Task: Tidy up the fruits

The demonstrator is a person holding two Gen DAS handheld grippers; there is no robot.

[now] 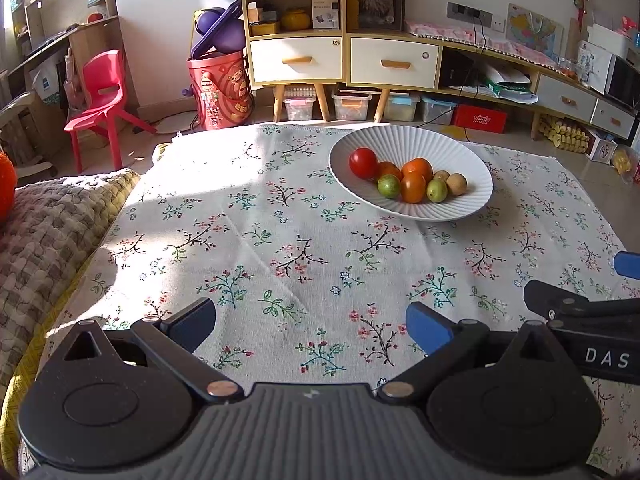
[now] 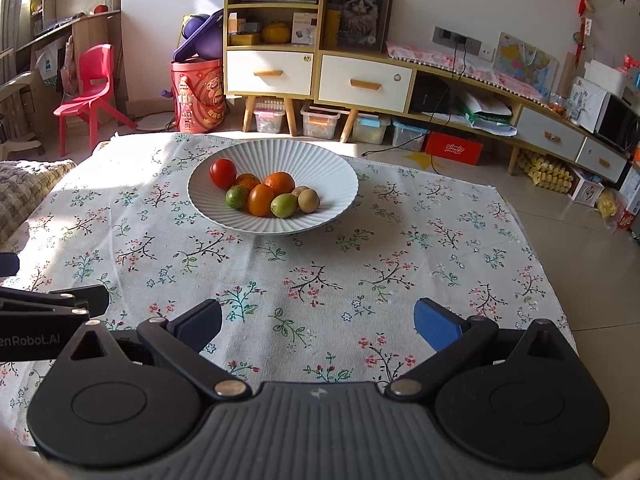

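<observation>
Nearest you, your left claw (image 1: 310,322) hangs spread wide over the flowered cloth (image 1: 280,240) on the tabletop, holding nothing. Your right claw (image 2: 318,322) sits just beside it, equally spread and empty. Beyond both lies a stretch of cloth, then the white ribbed bowl (image 2: 336,184) toward the far edge, right of centre in the left wrist view. All the fruit is bunched in its hollow: a red tomato (image 2: 223,173) far left, oranges (image 2: 279,182) behind, two green fruits (image 2: 284,205) and brownish ones (image 2: 308,200) near the front right. Expect them to be light, round and smooth, so they will likely roll and slip. The tomato probably bruises easily; pinch each across its widest middle, gently.
</observation>
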